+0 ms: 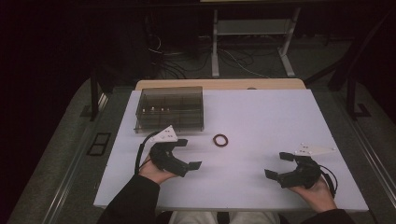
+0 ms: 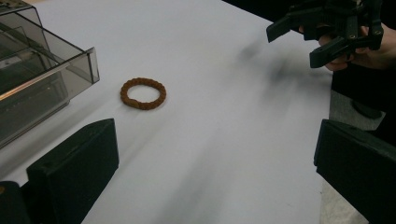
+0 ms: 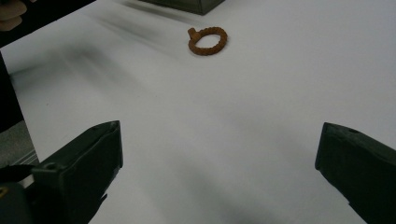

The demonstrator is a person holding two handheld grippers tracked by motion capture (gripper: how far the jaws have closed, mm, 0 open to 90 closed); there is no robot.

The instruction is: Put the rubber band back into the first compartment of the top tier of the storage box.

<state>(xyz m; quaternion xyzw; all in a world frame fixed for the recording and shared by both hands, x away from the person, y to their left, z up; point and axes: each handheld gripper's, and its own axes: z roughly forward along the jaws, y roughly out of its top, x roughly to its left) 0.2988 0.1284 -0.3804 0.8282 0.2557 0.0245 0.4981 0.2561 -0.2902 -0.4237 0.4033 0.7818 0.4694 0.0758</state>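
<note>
While we looked down from the high view, we saw at the far left of the white table (image 1: 261,112) a smoky translucent compartment box (image 1: 170,108), its lid shut and a few small pale items dimly visible inside, too small for us to identify. Just in front of the box, our left gripper (image 1: 190,153) sat near the table's left front, its jaws spread wide and holding nothing, with its cable looping back over the hand. To the right of that gripper, and slightly farther from us, a brown braided ring (image 1: 220,140) lay flat on the bare tabletop, near the box's front right corner but not touching it. In the left gripper view we saw the ring (image 2: 143,93) ahead of the two parted black jaws, apart from both, with the box (image 2: 42,79) at the left edge and the other gripper (image 2: 301,42) beyond. Farther right in the high view, our right gripper (image 1: 279,164) was well apart from the ring, toward the table's right front, its jaws likewise wide open and empty. From the right gripper view, the ring (image 3: 208,40) lay far ahead between the separated jaws, a small knob on its rim.
</note>
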